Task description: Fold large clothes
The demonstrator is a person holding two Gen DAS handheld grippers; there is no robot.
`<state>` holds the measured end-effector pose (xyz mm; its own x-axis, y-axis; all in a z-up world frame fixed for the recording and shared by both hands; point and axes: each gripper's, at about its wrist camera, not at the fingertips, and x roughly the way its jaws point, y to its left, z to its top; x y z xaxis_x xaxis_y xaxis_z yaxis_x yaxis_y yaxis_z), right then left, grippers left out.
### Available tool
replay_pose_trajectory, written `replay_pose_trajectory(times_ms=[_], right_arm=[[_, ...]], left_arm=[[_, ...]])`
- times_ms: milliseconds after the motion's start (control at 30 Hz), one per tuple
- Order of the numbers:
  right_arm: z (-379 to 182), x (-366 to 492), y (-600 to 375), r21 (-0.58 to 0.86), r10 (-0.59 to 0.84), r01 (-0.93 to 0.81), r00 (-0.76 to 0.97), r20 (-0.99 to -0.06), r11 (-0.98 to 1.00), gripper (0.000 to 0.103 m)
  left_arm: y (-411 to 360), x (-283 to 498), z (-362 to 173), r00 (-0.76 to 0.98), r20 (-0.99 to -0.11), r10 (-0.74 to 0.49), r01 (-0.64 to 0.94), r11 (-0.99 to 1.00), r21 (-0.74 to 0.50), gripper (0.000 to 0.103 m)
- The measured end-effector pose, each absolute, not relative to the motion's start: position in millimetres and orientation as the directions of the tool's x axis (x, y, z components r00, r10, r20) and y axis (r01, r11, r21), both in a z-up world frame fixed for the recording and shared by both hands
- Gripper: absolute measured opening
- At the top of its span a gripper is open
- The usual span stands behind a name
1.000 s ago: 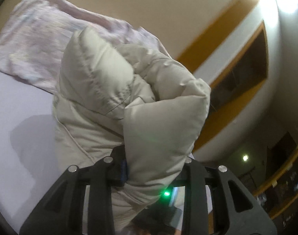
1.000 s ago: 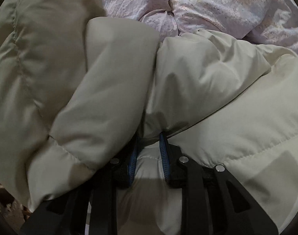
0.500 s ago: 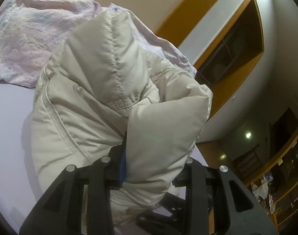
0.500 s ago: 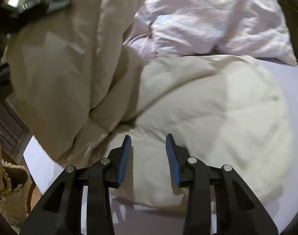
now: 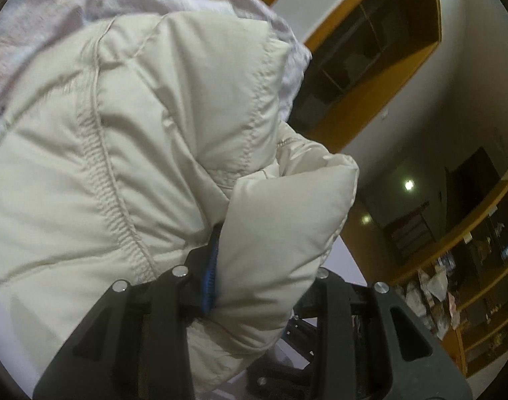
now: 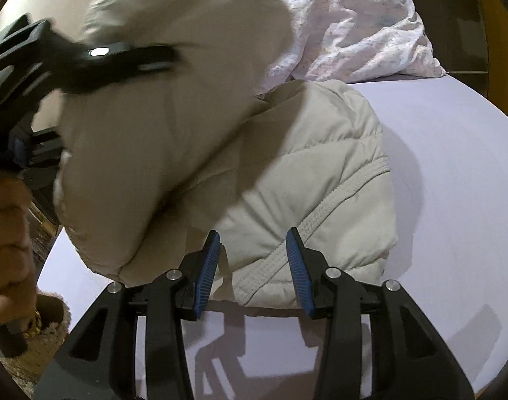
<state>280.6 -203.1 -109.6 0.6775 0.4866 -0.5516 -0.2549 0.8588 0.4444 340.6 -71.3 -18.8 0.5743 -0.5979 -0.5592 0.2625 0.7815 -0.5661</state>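
A puffy cream quilted jacket [image 6: 320,173] lies on a lavender bed sheet [image 6: 454,200]. My left gripper [image 5: 270,256] is shut on a thick fold of this jacket [image 5: 153,166], which hides its right finger. In the right wrist view the same left gripper [image 6: 147,60] shows blurred at the upper left, holding that raised part above the rest. The right gripper [image 6: 253,236] hangs just short of the jacket's near hem. Its jaws are opening, the blue pads press on nothing, and the hem only shows beyond the gap.
A crumpled pale pink quilt [image 6: 347,26] lies at the far side of the bed, also behind the jacket [image 5: 70,10]. A person's hand [image 6: 7,243] grips the left tool's handle. Wooden shelving [image 5: 370,43] and a cluttered shelf [image 5: 454,293] stand beyond the bed.
The right gripper let go of the jacket, opened and pulled back to the near hem. The left gripper carried its held fold across toward the quilt, with the jacket now filling more of its view.
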Motion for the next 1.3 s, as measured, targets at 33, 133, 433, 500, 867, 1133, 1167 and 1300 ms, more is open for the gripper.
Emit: replay_pose_trajectory(times_ms=[33,133,433,500,867,1133,1167,1300], right_arm=[[-111,277,-204,0.447,0.487,-0.255,0.680,-0.548,0.858,0.044],[-116,269,-210,0.463,0.494,-0.250,0.683,-0.539,0.850,0.044],[-119,269,-214,0.495,0.502,-0.229,0.680,-0.535,0.838,0.044],[-120,270,-214,0.492,0.498,-0.227,0.680,-0.538,0.841,0.044],[-122,270,-215,0.494,0.498,-0.222,0.676,-0.543,0.840,0.045],[-124,272,-214,0.477,0.486,-0.221,0.678,-0.551,0.851,0.046],[-125,272,-213,0.474,0.484,-0.222,0.679,-0.552,0.852,0.046],[-125,270,-211,0.470,0.482,-0.223,0.680,-0.553,0.854,0.048]], left_arm=[[-76,346,-23,0.552,-0.571,-0.607,0.265,0.777,-0.570,0.032],[-81,351,-27,0.512,-0.594,-0.620,0.273,0.773,-0.572,0.035],[-57,320,14,0.507,-0.511,-0.694,0.340,0.706,-0.622,0.080],[-52,310,24,0.529,-0.509,-0.678,0.340,0.720,-0.606,0.081],[16,318,28,0.693,-0.594,-0.408,0.118,0.877,-0.465,0.083],[41,325,15,0.728,-0.632,-0.266,0.029,0.933,-0.359,0.083],[42,326,12,0.730,-0.639,-0.240,0.016,0.942,-0.335,0.083],[45,332,-1,0.717,-0.662,-0.219,-0.004,0.948,-0.319,0.083]])
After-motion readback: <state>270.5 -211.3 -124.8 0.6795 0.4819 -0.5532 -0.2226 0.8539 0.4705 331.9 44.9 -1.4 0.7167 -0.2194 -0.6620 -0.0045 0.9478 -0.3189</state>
